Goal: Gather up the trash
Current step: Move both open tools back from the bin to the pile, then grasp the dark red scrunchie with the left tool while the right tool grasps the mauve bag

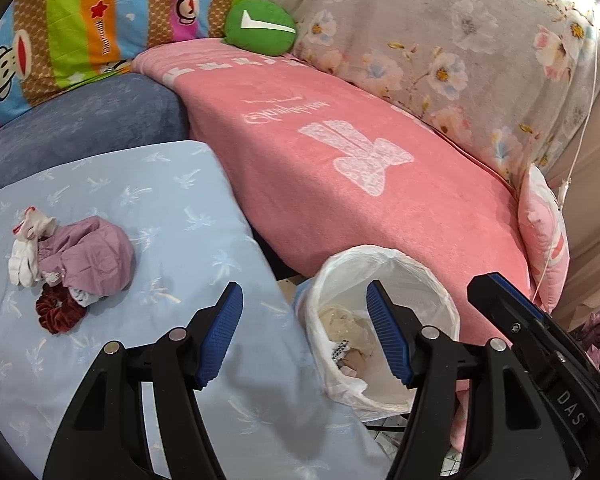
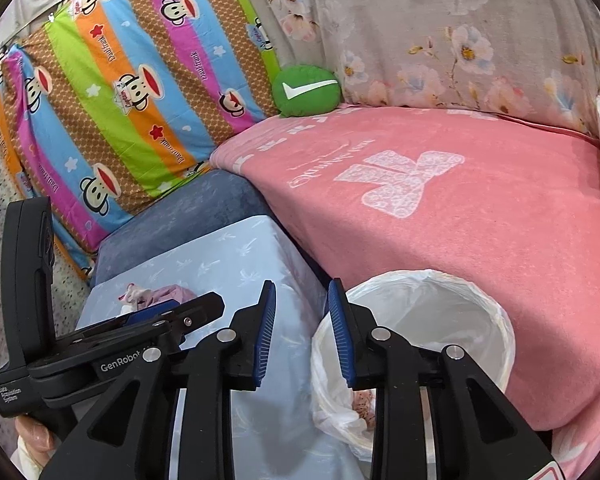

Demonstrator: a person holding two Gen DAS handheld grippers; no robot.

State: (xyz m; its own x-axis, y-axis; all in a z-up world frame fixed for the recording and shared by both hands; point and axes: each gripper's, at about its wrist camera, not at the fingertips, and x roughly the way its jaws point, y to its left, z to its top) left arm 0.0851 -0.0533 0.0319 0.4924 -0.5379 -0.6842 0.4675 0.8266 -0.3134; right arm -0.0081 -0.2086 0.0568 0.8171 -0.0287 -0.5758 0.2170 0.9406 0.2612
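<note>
Two empty, parted grippers, left [image 1: 304,304] and right [image 2: 302,304], are held beside the bin [image 1: 440,280]; the bundle [image 1: 88,256], left of the left fingers, probably must be reached next.

You are working with two matching black plastic two-finger grippers. Left gripper [image 1: 304,312]: angular black link arms showing round silver pivot screws, fingers [image 1: 220,340] wearing ribbed blue rubber pads. Right gripper [image 2: 302,320]: carrying the same black links, silver pivots and ribbed blue pads [image 2: 266,336]. White lettering is showing on the housings: "GenRobot" and "Data Acquisition System" on the left unit, "DAS" on the right. A fingertip [image 2: 36,438] is showing beneath the left unit's handle.
</note>
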